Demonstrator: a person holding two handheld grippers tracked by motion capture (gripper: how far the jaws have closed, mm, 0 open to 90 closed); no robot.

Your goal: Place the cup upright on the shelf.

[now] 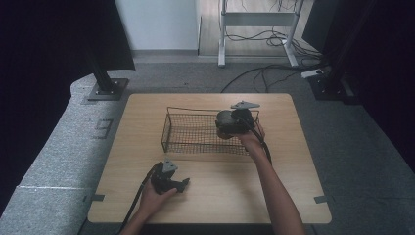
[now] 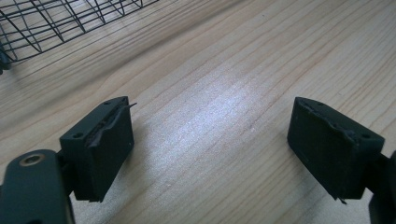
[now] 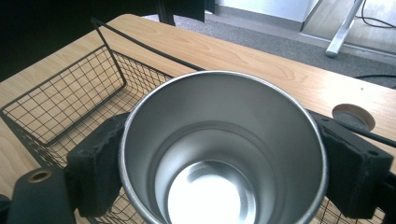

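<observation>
Steel fills the right gripper view: one metal cup point(image 3: 222, 149), its open mouth facing the camera, so its long axis runs along the line of sight between the jaws. The right hand-held gripper point(image 3: 222, 163) is clamped on the cup, one black pad pressed against each side of the wall. In the high view that right hand-held gripper point(image 1: 234, 122) holds the cup point(image 1: 224, 121) over the right end of the single wire basket point(image 1: 191, 132); there the cup lies roughly sideways, though which end faces left is hard to tell. The basket sits on the far half of the wooden bench point(image 1: 293, 161), its long side running left to right.

Nearer the person, the left hand-held gripper point(image 1: 171, 182) rests low over the bench's front left part, well apart from the basket. Its jaws stand wide, with bare wood between them point(image 2: 210, 140) and a corner of the basket point(image 2: 56, 23) beyond. Two hand-held grippers, one cup, one basket.
</observation>
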